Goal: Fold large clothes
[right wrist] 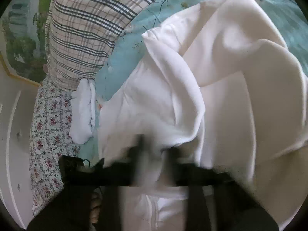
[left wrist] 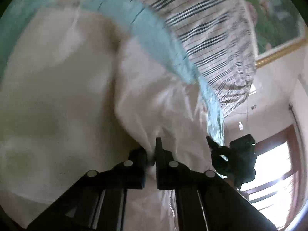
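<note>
A large white garment (left wrist: 77, 86) hangs lifted over the bed and fills most of both views (right wrist: 192, 86). My left gripper (left wrist: 153, 152) is shut on a bunched edge of the white garment. My right gripper (right wrist: 154, 150) is motion-blurred, with white cloth between its fingers; it looks shut on the garment. The right gripper also shows in the left wrist view (left wrist: 233, 157), low at the right and close to the left one. The garment's lower part is hidden behind folds.
A light blue floral bedsheet (right wrist: 123, 63) covers the bed. A plaid pillow (right wrist: 80, 34) lies at the head, with a folded white item (right wrist: 82, 113) beside it and a flowered fabric (right wrist: 50, 134). A window (left wrist: 279, 173) and a framed picture (left wrist: 273, 19) are behind.
</note>
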`<state>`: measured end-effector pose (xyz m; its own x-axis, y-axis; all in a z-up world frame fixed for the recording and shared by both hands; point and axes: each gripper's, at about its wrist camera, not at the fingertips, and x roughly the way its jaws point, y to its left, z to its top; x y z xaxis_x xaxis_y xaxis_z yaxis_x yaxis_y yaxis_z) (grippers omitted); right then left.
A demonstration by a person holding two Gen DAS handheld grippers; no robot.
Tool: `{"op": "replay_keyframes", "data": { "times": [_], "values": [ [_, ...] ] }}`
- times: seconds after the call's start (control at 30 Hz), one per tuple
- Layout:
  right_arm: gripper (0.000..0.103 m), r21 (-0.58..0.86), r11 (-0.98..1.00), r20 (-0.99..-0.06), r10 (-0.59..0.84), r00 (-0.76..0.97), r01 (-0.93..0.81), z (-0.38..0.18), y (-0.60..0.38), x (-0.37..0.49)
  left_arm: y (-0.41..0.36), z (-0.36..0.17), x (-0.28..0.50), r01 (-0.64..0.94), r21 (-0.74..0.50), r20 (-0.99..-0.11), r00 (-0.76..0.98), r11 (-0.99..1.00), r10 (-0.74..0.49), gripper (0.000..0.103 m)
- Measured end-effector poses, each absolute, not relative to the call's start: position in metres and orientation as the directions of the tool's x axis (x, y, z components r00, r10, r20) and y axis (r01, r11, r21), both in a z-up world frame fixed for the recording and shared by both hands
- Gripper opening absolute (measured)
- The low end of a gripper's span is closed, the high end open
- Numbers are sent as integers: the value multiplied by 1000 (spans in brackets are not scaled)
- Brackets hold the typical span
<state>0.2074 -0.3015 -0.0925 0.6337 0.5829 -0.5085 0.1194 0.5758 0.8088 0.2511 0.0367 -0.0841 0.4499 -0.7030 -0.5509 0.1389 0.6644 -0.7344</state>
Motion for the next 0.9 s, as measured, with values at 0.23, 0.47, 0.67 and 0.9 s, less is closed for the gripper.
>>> {"op": "replay_keyframes", "data": {
  "times": [0.23,0.47,0.67,0.9],
  "values": [
    [5,732,677,-555,523,647,80,-89,-304,189,24,-76,234,238,-476,-681,510,847,-526,6],
    [9,657,736,-658,451,604,166,-94,-306,166,43,-74,213,203,-485,-686,514,850,-514,5],
    [9,640,767,-611,475,634,43,-66,-278,178,14,-52,210,307,-552,-609,487,776,-626,16],
    [9,650,734,-700,476,533,198,-126,-282,199,-5,-87,220,249,-419,-743,459,873,-487,33]
  ]
}}
